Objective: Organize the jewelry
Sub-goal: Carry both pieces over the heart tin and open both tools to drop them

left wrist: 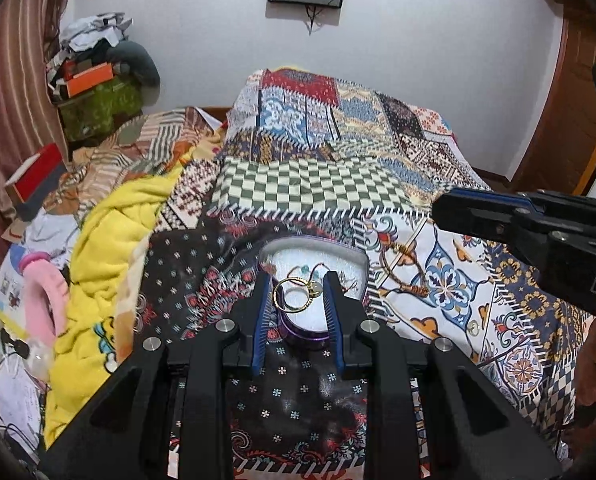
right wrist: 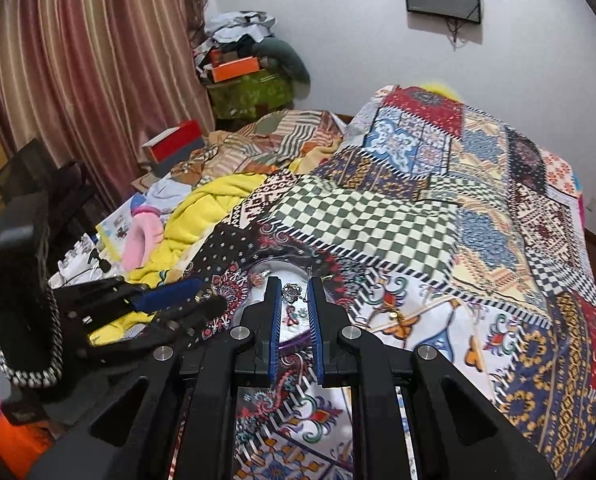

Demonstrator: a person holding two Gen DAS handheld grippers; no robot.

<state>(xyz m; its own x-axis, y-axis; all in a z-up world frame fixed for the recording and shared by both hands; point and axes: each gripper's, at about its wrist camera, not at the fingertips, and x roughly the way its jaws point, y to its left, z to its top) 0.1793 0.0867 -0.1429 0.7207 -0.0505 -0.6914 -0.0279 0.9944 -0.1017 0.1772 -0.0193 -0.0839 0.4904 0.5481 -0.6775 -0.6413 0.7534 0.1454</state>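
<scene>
Gold ring (left wrist: pixel 296 295) pinched in the left gripper (left wrist: pixel 296 294) above the purple-rimmed tray (left wrist: pixel 298 334).
Right gripper (right wrist: pixel 294 294), jaws narrowly parted, holds a small silver piece (right wrist: pixel 291 292) over that tray on the patchwork bed cover (right wrist: pixel 417 220).

A tray (left wrist: pixel 351 258) lies on the bed quilt (left wrist: pixel 437 288) at frame center, rings (left wrist: pixel 296 294) in it; a blanket (left wrist: pixel 110 236) lies left, boxes (left wrist: pixel 88 76) upper left.

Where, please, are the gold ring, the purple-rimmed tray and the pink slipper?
gold ring (left wrist: pixel 294 294): left wrist view, band's lower arc.
purple-rimmed tray (left wrist: pixel 298 336): left wrist view, near rim.
pink slipper (left wrist: pixel 48 300): left wrist view, fluffy collar.
</scene>
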